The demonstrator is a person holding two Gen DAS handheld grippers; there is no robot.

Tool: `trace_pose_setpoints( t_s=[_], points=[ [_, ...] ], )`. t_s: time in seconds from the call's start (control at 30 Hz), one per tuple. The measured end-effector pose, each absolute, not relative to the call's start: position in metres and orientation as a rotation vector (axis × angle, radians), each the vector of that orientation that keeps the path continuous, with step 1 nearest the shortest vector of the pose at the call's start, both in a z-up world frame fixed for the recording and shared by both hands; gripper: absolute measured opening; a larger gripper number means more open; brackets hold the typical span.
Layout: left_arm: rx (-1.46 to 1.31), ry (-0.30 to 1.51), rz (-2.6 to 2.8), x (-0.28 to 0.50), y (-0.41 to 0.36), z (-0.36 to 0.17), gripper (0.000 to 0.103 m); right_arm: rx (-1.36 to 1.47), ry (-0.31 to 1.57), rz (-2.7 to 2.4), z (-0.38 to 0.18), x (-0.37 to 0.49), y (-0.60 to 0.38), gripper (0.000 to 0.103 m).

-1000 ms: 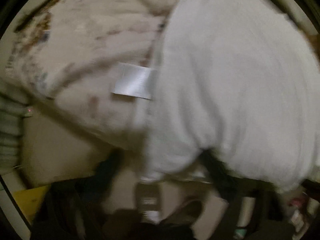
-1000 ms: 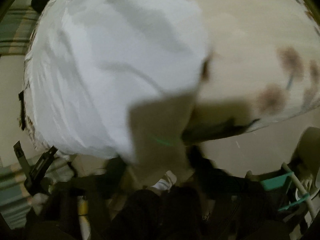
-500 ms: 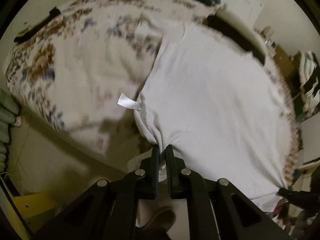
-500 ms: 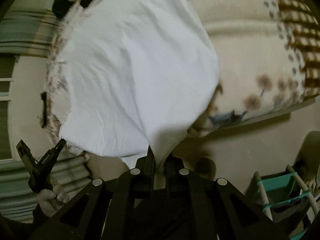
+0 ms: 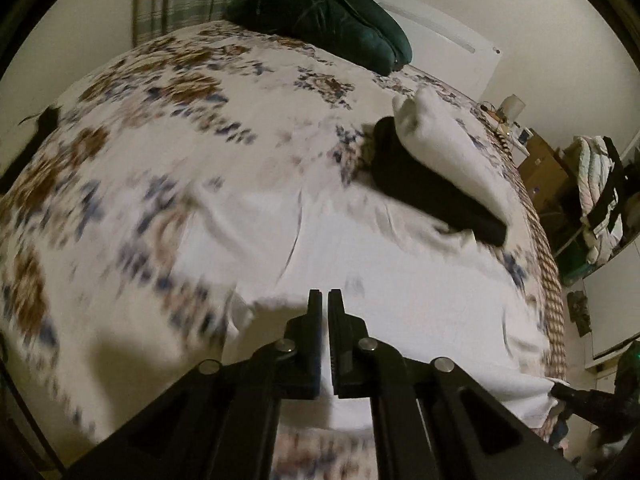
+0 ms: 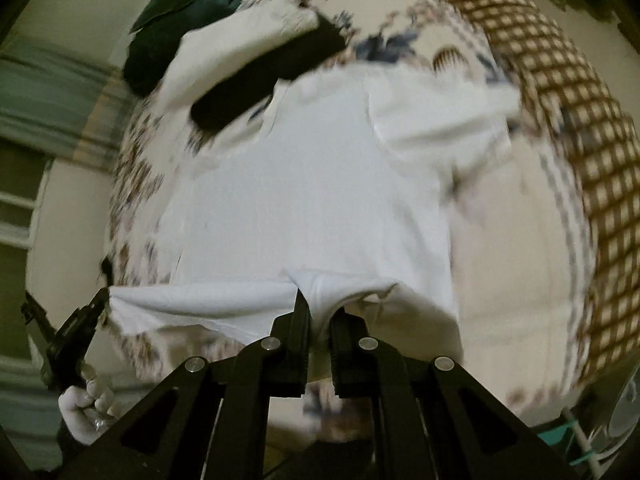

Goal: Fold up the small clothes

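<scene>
A white T-shirt (image 5: 400, 280) lies spread on the floral bedspread (image 5: 140, 140), its hem toward me. It also shows in the right wrist view (image 6: 312, 208). My left gripper (image 5: 325, 300) is shut on the near hem at one corner. My right gripper (image 6: 320, 304) is shut on the hem at the other corner. The left gripper also shows at the lower left of the right wrist view (image 6: 80, 328), at the hem's far end.
A pile of folded black and white clothes (image 5: 432, 176) lies beyond the shirt, also in the right wrist view (image 6: 256, 64). Dark green pillows (image 5: 328, 20) lie at the head of the bed. A drying rack with clothes (image 5: 596, 200) stands right of the bed.
The shirt was hanging in the air in front of the bed. Now both grippers have swung it forward and laid it flat on the bedspread, still holding its hem.
</scene>
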State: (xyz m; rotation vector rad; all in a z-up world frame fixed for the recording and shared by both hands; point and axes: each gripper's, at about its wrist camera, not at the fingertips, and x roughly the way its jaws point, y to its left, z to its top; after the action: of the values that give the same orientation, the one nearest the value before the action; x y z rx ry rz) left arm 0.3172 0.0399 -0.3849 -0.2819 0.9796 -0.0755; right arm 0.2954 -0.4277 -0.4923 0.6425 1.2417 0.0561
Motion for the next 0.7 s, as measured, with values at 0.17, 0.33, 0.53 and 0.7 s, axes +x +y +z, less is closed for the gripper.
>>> trace_pose_setpoints(
  t_s=[0.17,0.33,0.53,0.7],
  points=[
    [-0.226,1.043,-0.05,0.417,0.032,-0.425,0.002,0.629,1.256,-0.084,-0.52,0.396,-0.453,0.009],
    [-0.237,1.159,-0.087,0.445,0.042,-0.456,0.003,0.718,1.4,-0.197,-0.573,0.442,-0.464,0.025],
    [-0.346,1.347,-0.135,0.395,0.058,-0.48,0.039,0.868,1.365,-0.235,-0.562,0.373,-0.475,0.051],
    [-0.491,1.426,-0.153,0.374,0.044,-0.497,0.041,1.013,1.344,-0.239,-0.577,0.343,-0.464,0.051]
  ],
)
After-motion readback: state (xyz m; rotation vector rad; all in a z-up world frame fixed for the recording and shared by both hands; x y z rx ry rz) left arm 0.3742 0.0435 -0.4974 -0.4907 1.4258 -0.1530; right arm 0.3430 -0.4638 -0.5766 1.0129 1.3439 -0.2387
